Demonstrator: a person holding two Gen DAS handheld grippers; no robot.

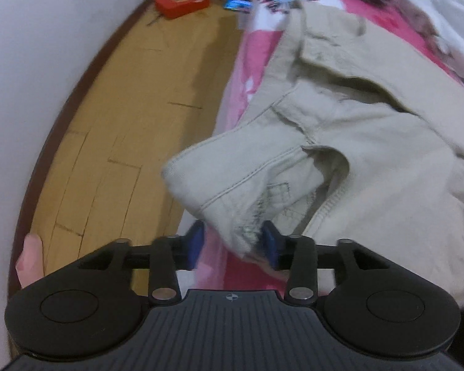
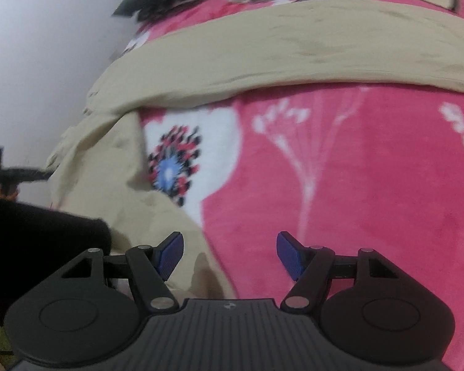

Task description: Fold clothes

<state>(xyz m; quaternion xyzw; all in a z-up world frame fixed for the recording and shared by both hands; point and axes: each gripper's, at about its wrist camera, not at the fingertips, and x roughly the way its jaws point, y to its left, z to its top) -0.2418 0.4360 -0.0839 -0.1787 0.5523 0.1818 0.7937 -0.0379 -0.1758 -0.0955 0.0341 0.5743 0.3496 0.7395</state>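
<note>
Left tool [image 1: 233,244] standing part-open around beige trousers' [image 1: 340,142] waistband at bed's [image 2: 355,170] edge; right tool [image 2: 229,255] hovering open over pink blanket.

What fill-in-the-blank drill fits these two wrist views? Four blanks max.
1. The beige garment lies on a ____ floral blanket.
2. The red box sits on the ____ floor.
3. Between the right gripper fingers there is ____.
4. The garment's hem sits between the ____ gripper fingers.

Answers: pink; wooden; nothing; left

No readable text anywhere, print on red box [image 1: 182,1] by the wall too blurred, small cross mark on tool body only
</note>
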